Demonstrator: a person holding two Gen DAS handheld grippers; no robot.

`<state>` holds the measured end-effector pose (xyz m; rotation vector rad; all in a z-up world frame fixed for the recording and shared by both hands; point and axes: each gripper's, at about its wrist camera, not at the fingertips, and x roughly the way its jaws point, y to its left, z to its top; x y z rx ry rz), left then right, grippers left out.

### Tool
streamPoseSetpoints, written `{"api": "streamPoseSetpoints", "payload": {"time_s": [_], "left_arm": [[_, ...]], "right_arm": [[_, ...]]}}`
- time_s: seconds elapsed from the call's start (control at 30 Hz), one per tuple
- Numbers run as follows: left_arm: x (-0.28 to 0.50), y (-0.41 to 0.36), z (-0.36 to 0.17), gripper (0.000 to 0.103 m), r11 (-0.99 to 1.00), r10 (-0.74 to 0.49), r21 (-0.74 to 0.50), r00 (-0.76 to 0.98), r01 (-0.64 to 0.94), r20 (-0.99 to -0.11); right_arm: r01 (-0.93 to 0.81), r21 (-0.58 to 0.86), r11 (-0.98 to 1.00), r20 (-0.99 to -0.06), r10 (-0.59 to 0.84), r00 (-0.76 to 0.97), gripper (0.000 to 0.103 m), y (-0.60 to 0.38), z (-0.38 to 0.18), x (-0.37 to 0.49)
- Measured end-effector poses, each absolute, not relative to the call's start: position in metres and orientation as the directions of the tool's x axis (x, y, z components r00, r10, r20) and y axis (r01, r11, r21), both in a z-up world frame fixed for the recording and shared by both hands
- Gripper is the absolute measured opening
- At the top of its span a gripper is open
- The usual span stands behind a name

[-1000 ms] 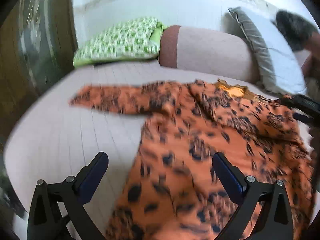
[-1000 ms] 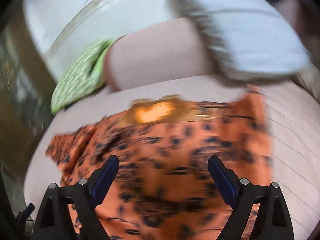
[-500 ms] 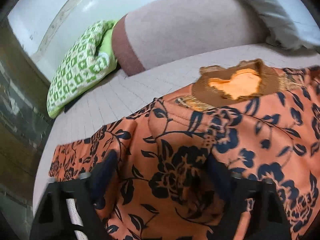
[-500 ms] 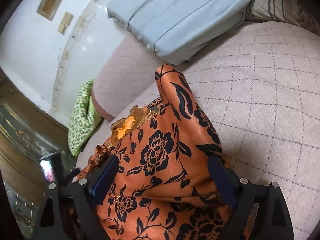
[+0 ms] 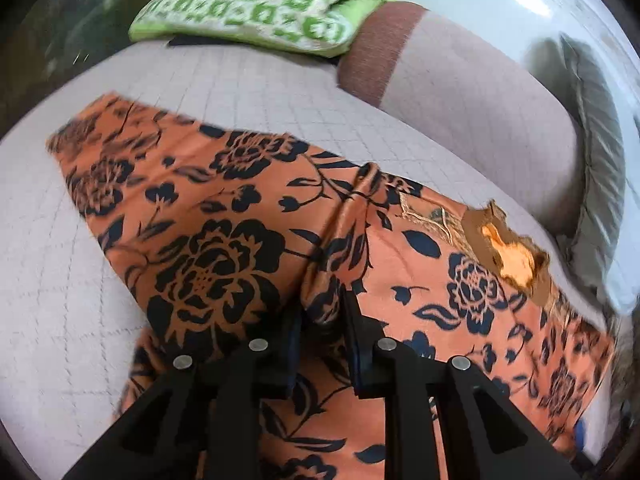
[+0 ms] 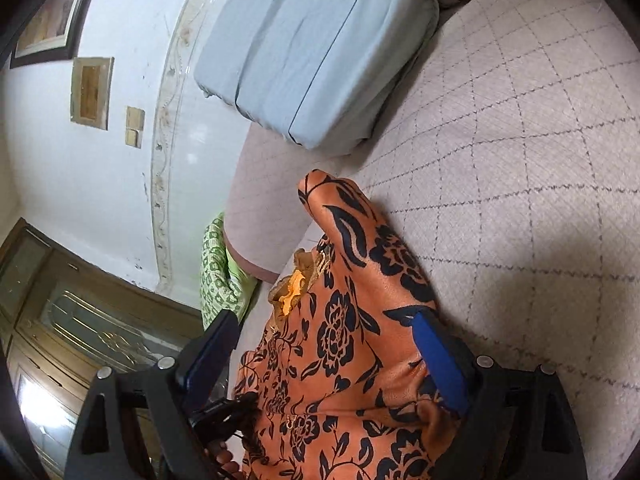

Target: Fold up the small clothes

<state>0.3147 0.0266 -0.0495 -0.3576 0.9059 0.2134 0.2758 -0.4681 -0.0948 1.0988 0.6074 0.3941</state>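
A quilted beige bed (image 5: 248, 92) is covered by an orange, black-flowered garment (image 5: 224, 232), laid lengthwise left to right, neckline far right. Its fabric is pinched by the left gripper (image 5: 322, 320); the right gripper (image 6: 324, 344) is spread wide around it.

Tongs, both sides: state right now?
Left tongs: closed, pinching a fold of the orange top.
Right tongs: open, with the top's cloth between the fingers, not gripped.
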Motion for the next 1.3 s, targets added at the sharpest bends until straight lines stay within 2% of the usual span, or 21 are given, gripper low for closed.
{"api": "streamPoseSetpoints", "payload": {"time_s": [0.1,0.27,0.4,0.43,0.5,0.57,0.67,0.77,1.0,1.07,1.13,1.23,1.3], "left_arm": [[0.31,0.036,-0.05,0.024,0.922,0.04,-0.202,0.598,-0.332,-0.8],[0.293,0.047,-0.041,0.024,0.931,-0.001,-0.223,0.611,-0.287,-0.791],[0.261,0.069,-0.015,0.035,0.935,-0.011,-0.246,0.673,-0.254,-0.739],[0.257,0.079,-0.011,0.051,0.93,0.007,-0.244,0.68,-0.273,-0.733],[0.25,0.117,-0.006,0.072,0.903,0.101,-0.22,0.68,-0.37,-0.726],[0.253,0.169,-0.011,0.073,0.844,0.155,-0.253,0.666,-0.473,-0.73],[0.271,0.242,-0.028,0.073,0.756,0.109,-0.351,0.634,-0.553,-0.765],[0.293,0.289,-0.041,0.072,0.719,0.076,-0.389,0.622,-0.576,-0.779],[0.329,0.33,-0.055,0.072,0.698,0.103,-0.381,0.612,-0.606,-0.784],[0.336,0.332,-0.056,0.066,0.688,0.137,-0.351,0.588,-0.636,-0.798],[0.34,0.336,-0.058,0.011,0.675,0.199,-0.278,0.532,-0.683,-0.823],[0.34,0.338,-0.054,0.007,0.666,0.168,-0.308,0.539,-0.679,-0.826],[0.338,0.327,-0.031,0.007,0.675,0.209,-0.292,0.556,-0.678,-0.805]], "right_arm": [[-0.001,0.914,0.405,-0.256,0.581,0.773,0.09,-0.467,-0.096,0.275],[-0.006,0.914,0.406,-0.256,0.588,0.767,0.09,-0.466,-0.1,0.272],[-0.01,0.911,0.412,-0.258,0.59,0.765,0.09,-0.465,-0.1,0.271],[-0.01,0.909,0.416,-0.26,0.589,0.765,0.09,-0.465,-0.1,0.271],[-0.012,0.903,0.429,-0.268,0.586,0.764,0.09,-0.462,-0.098,0.27],[-0.015,0.895,0.446,-0.277,0.581,0.765,0.09,-0.46,-0.097,0.27],[-0.018,0.879,0.476,-0.294,0.571,0.766,0.091,-0.455,-0.095,0.27],[-0.02,0.861,0.509,-0.312,0.559,0.768,0.091,-0.45,-0.093,0.27],[-0.024,0.825,0.564,-0.342,0.533,0.774,0.091,-0.443,-0.09,0.27],[-0.024,0.817,0.575,-0.349,0.528,0.774,0.091,-0.442,-0.09,0.271],[-0.023,0.812,0.583,-0.353,0.524,0.775,0.091,-0.441,-0.09,0.27],[-0.024,0.812,0.583,-0.354,0.525,0.774,0.091,-0.441,-0.09,0.27],[-0.025,0.813,0.581,-0.352,0.526,0.774,0.091,-0.442,-0.09,0.27]]}}
